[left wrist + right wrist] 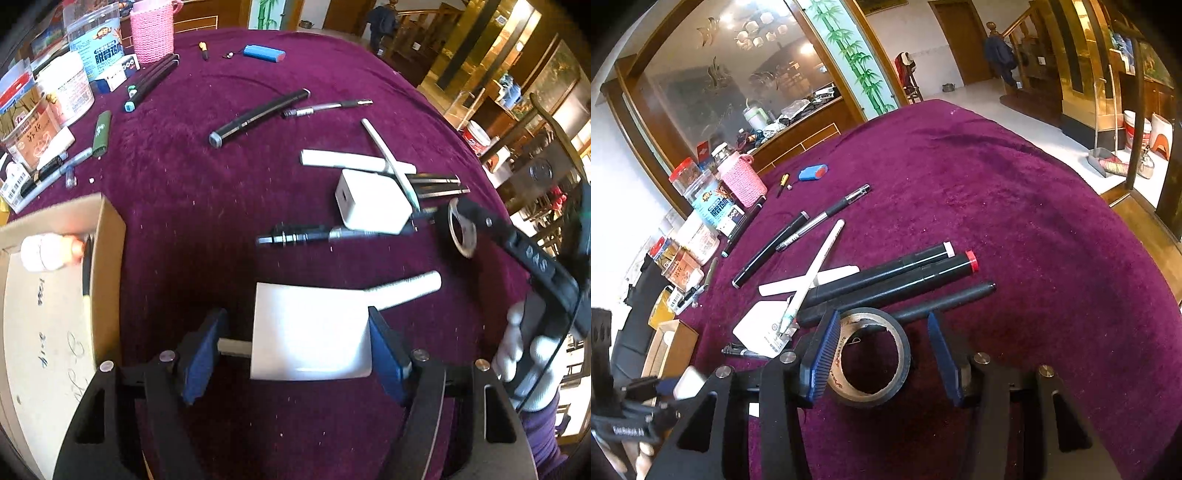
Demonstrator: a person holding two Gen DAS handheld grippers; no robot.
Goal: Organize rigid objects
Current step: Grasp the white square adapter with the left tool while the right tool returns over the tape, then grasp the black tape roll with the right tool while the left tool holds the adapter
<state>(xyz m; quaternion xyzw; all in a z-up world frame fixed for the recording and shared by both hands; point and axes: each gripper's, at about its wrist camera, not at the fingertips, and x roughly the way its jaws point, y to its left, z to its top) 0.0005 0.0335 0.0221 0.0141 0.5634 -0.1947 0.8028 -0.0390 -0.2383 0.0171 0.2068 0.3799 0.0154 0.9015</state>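
**Two grippers, a white block and a roll of tape**

From your left wrist: your left gripper (295, 350) has a white block (308, 332) between its blue pads. The right pad looks as if it touches the block's side. The left pad stands clear, with a gap and a short white peg in between. So the gripper is not squeezing yet. The block sits on the purple cloth (221, 184), just beside the cardboard box (107, 273). It looks hard, smooth and light. It could slip, so press on its two flat sides, near the middle.

From your right wrist: your right gripper (882, 354) sits around a roll of tape (871, 356). The left pad leans on the roll's outer wall. The right pad is apart from it. So this gripper is loose too. The roll lies flat on the cloth, just in front of the black markers (905, 273). It looks stiff and light. Its ring could squash a little, so squeeze gently across the outside.
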